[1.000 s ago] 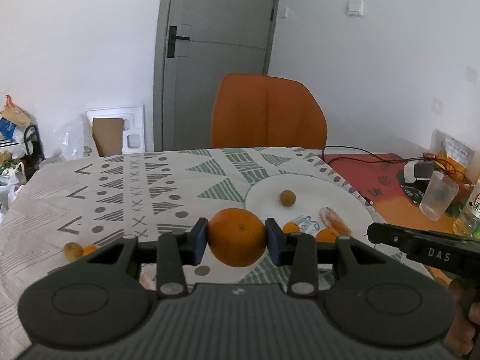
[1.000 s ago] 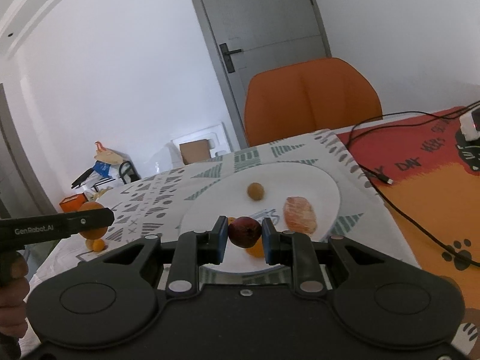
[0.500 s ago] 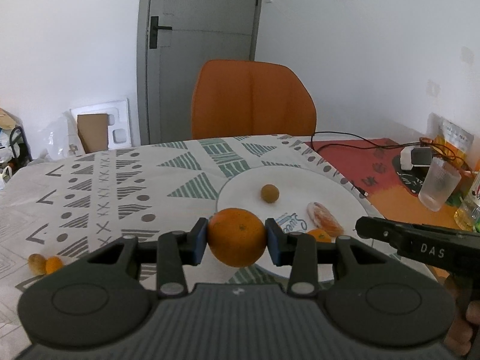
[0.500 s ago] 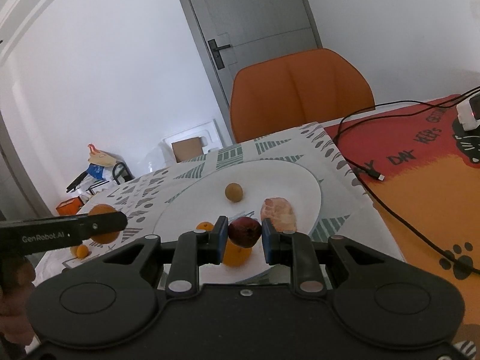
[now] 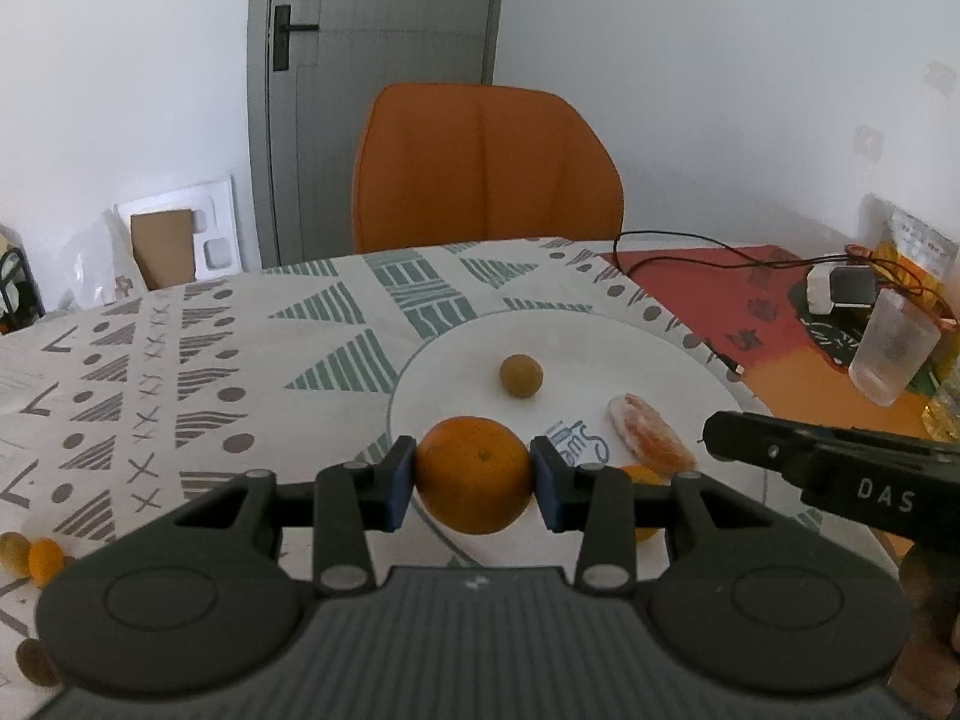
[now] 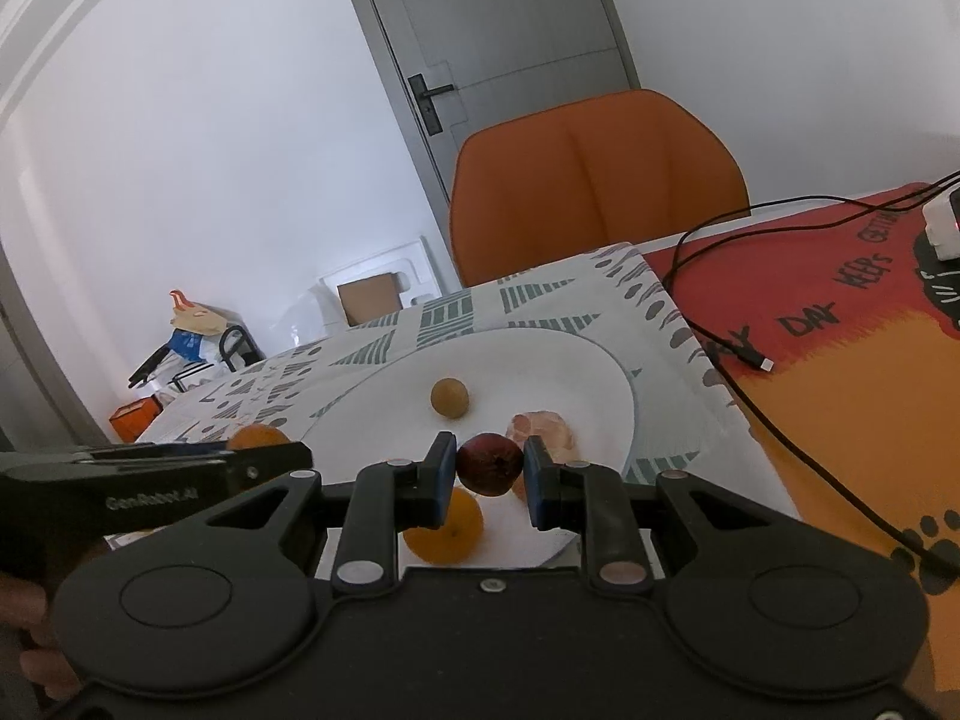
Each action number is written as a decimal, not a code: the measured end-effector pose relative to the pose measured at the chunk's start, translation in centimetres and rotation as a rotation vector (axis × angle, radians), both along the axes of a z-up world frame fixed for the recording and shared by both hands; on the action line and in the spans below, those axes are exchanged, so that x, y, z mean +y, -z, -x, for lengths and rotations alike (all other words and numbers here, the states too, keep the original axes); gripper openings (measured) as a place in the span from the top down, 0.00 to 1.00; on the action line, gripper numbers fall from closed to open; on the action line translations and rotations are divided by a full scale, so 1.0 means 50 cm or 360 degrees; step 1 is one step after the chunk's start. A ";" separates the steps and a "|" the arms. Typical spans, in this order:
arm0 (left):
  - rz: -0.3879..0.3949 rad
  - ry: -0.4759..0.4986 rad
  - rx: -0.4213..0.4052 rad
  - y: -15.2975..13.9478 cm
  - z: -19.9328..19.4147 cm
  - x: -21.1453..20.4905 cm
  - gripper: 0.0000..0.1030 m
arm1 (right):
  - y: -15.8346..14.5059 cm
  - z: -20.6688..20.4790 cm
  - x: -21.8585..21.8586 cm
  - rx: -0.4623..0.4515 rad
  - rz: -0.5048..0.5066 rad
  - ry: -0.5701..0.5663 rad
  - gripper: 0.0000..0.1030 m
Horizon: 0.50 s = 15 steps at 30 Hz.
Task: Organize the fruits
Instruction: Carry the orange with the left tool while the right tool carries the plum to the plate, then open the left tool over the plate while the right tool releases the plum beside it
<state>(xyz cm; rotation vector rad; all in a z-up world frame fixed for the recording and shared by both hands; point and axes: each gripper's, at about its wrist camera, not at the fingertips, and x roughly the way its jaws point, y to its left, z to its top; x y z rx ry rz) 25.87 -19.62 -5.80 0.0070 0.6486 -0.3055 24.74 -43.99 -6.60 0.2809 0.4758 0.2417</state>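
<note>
My left gripper is shut on a large orange and holds it over the near left rim of the white plate. My right gripper is shut on a small dark red fruit above the plate's near part. On the plate lie a small brown round fruit, a peeled orange segment and a small orange. The left gripper's side shows in the right wrist view with its orange.
Two small fruits lie on the patterned tablecloth at the near left. An orange chair stands behind the table. A cable, a plastic cup and a charger sit on the red-orange mat at right.
Both grippers have moved forward toward the plate with their fruit held; the plate and its fruits now look nearer and larger in both views.
</note>
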 end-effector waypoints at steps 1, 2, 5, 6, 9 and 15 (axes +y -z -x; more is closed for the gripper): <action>0.0004 -0.0004 0.0000 0.001 -0.003 0.001 0.61 | 0.000 -0.003 0.002 0.0001 0.0001 -0.0002 0.78; 0.0008 -0.0006 -0.0017 -0.001 -0.002 0.003 0.59 | 0.000 -0.005 0.004 0.0003 0.0002 -0.0005 0.78; 0.0024 -0.0011 -0.0030 -0.009 -0.001 0.012 0.58 | 0.000 -0.014 0.010 0.0007 0.0016 -0.0019 0.78; 0.0029 -0.0020 -0.0029 -0.010 0.000 0.018 0.58 | -0.001 -0.016 0.013 0.0008 0.0020 -0.0023 0.78; 0.0030 -0.0055 -0.0009 -0.013 0.000 0.035 0.56 | -0.003 -0.021 0.022 0.0006 0.0028 -0.0035 0.78; 0.0021 -0.0136 -0.0014 -0.019 0.015 0.073 0.42 | -0.008 -0.029 0.037 0.0001 0.0037 -0.0057 0.78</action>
